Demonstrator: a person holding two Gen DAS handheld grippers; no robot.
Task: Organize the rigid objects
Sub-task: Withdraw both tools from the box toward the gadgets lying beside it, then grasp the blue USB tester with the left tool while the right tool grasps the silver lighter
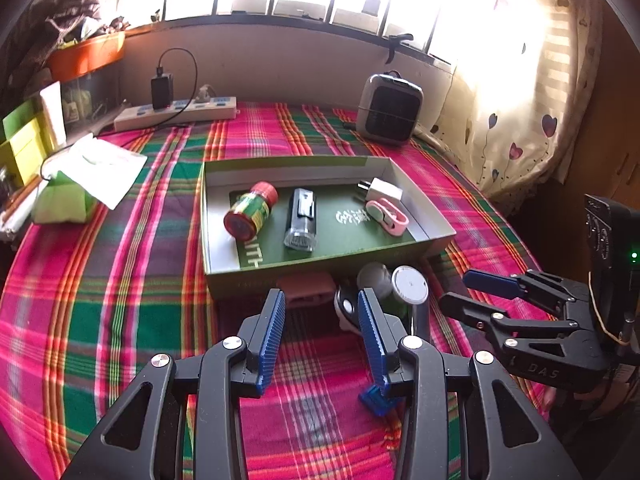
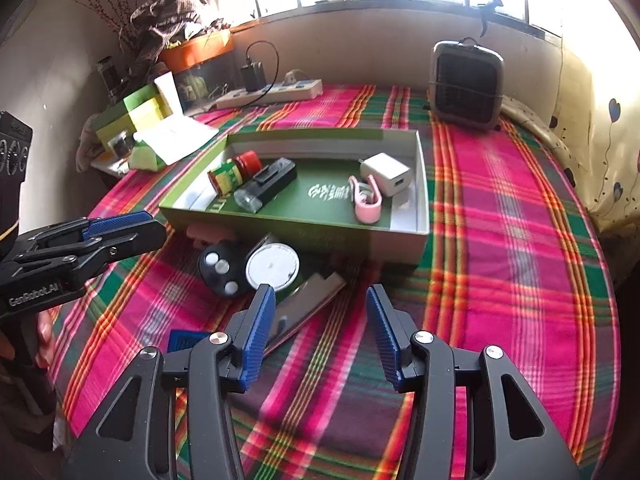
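A plaid cloth (image 2: 500,216) of pink, green and orange stripes covers the surface, and on it sits a box (image 2: 404,236) with a dark green floor and pale walls. Inside, at nine o'clock, lies a green-and-yellow bottle (image 2: 230,172) with a red cap; at three o'clock, a pink clip (image 2: 366,204) and a white charger (image 2: 388,172). Both grippers have blue ribbed pads (image 2: 256,336) on black frames.

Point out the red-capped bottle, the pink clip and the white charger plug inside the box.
red-capped bottle (image 2: 231,172): right wrist view, on its green label.
pink clip (image 2: 366,204): right wrist view, on its pink body.
white charger plug (image 2: 387,173): right wrist view, on its top face.
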